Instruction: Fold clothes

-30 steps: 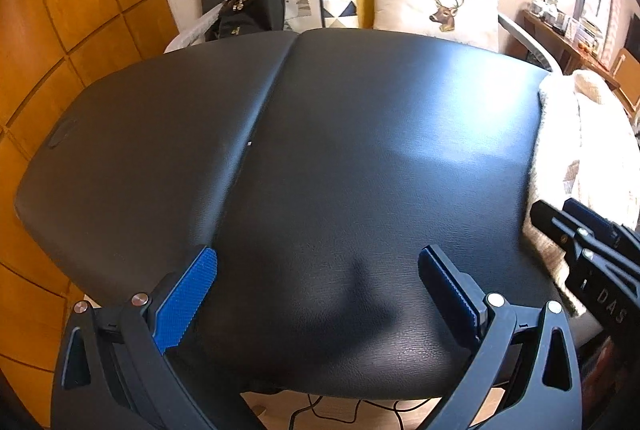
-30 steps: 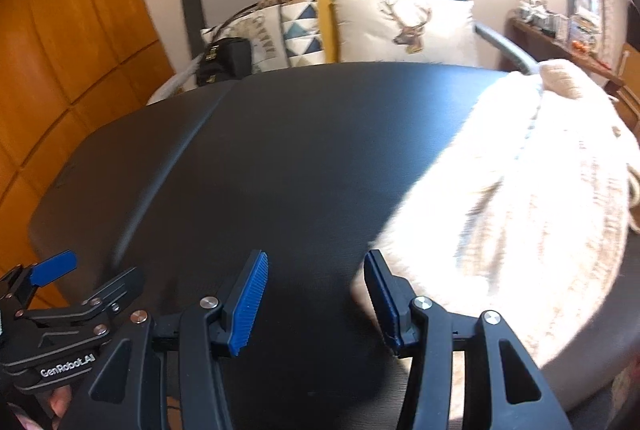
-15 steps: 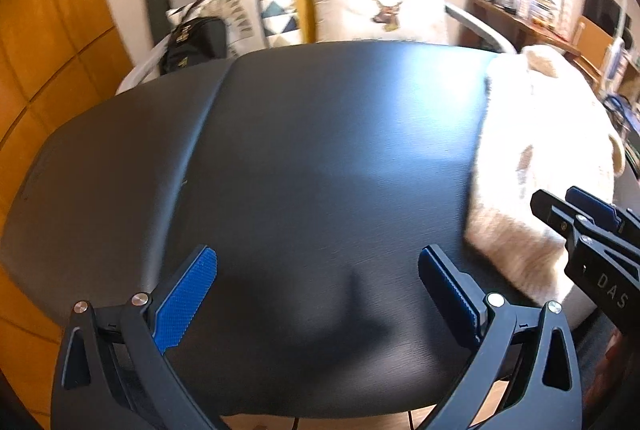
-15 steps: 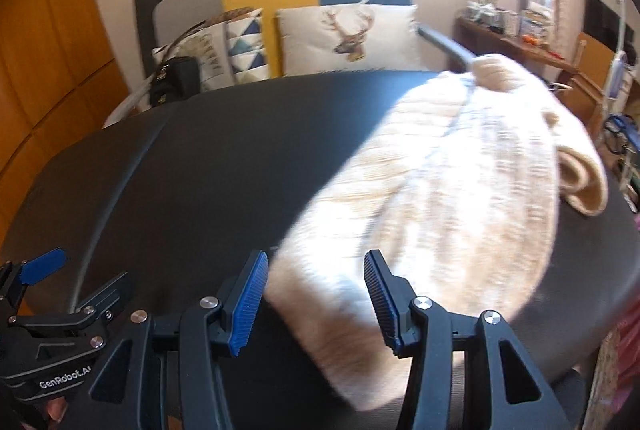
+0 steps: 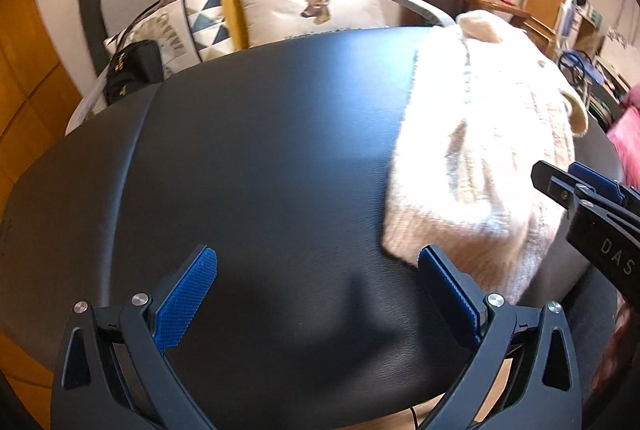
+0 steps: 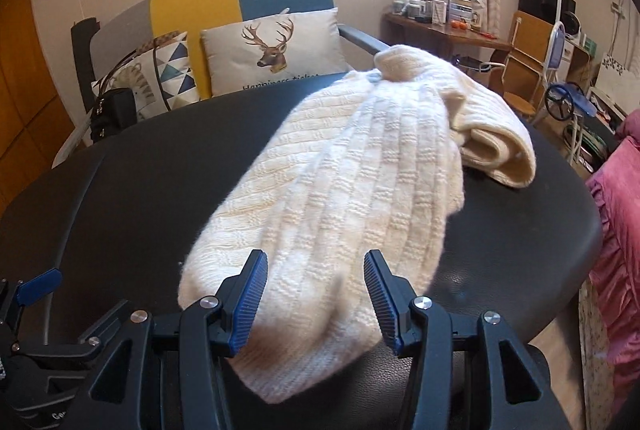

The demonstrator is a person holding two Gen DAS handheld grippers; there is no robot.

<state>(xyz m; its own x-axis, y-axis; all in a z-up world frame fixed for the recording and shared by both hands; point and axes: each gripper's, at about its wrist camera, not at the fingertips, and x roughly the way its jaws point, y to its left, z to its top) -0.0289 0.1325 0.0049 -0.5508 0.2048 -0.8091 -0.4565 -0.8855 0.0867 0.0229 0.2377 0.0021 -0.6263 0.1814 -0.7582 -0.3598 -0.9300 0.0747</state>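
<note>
Left wrist view, going left to right: the left hand-held gripper [image 5: 316, 294] hovers with its blue-padded fingers wide apart over bare black leather-like surface [image 5: 260, 158], holding nothing. Beyond its right finger lies the cream cable-knit sweater [image 5: 480, 150], bunched lengthwise on the right part of the surface, its near end just beside that finger. At the right edge the right hand-held gripper [image 5: 592, 190] shows from the side. Right wrist view: behind the surface [image 6: 140, 166] stand a triangle-patterned cushion [image 6: 168, 70] and a white deer-print cushion [image 6: 276, 50] on a grey, yellow and blue sofa. The right hand-held gripper [image 6: 316, 294] has its fingers spread apart, the sweater's [image 6: 352, 166] near end lying between them, unclamped. A pink ruffled cloth [image 6: 616, 238] hangs at far right.
</note>
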